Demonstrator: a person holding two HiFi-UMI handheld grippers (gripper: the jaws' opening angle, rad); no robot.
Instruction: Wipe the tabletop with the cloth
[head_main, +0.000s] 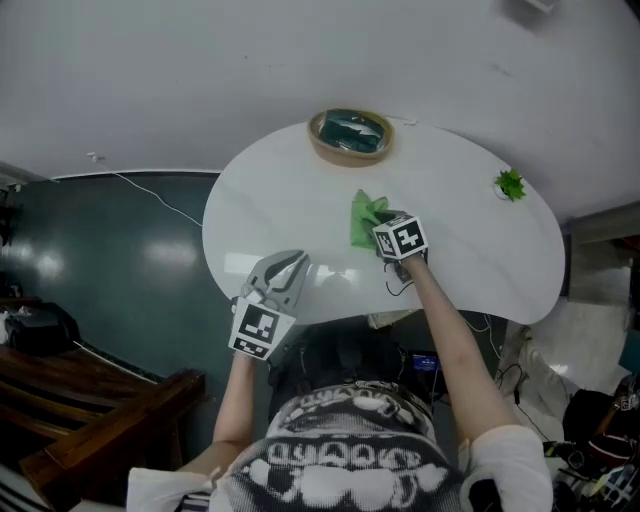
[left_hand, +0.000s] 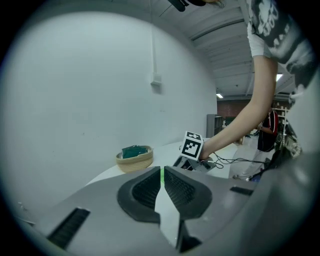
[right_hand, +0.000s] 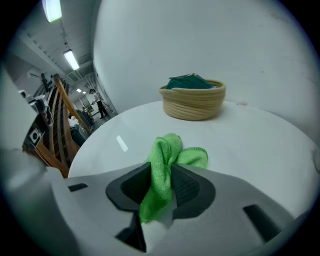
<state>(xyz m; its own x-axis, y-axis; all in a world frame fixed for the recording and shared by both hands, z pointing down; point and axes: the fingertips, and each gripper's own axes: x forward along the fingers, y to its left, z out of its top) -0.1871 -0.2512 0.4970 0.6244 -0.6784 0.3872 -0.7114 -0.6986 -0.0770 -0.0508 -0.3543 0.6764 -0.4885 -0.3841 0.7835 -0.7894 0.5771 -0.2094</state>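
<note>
Tabletop (head_main: 470, 230): cloth (right_hand: 172, 152) pinched in right gripper (right_hand: 161, 174).

The cloth (right_hand: 176, 150) is bright green on a glossy white tabletop (head_main: 300, 200). The basket (head_main: 350, 135) is tan, its contents dark teal. The left tool (left_hand: 161, 172) and right tool (right_hand: 161, 172) are grey with black ridged pads and black-and-white checked cubes.

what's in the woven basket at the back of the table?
The round tan woven basket holds what looks like a dark teal cloth, rising just above the rim. Anything under that cloth, and the basket's bottom, is covered.
</note>
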